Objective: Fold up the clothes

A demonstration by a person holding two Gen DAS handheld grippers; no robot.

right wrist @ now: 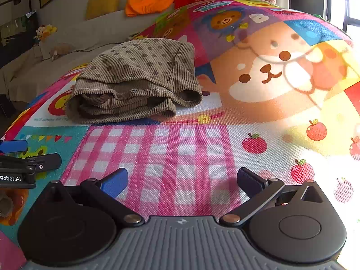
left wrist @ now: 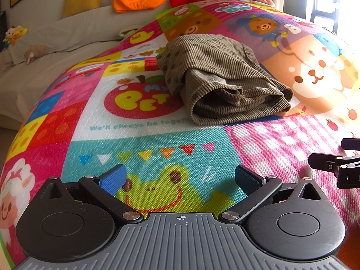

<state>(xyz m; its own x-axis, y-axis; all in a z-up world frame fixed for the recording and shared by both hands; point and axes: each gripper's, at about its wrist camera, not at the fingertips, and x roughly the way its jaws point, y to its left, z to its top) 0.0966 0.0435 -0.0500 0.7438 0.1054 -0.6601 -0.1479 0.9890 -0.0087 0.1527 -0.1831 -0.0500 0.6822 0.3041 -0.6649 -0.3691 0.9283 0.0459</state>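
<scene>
My left gripper and right gripper gape empty; folded trousers lie ahead, seemingly finished; next, set them aside.

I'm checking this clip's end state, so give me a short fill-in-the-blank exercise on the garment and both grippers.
1. The brown corduroy garment lies ____ into a compact bundle on the play mat.
2. The left gripper holds nothing; its jaws are ____.
3. The right gripper hovers over the mat's pink ____ patch.
4. The garment's fabric carries a pattern of darker ____.

Missing words: folded; open; checked; dots
</scene>
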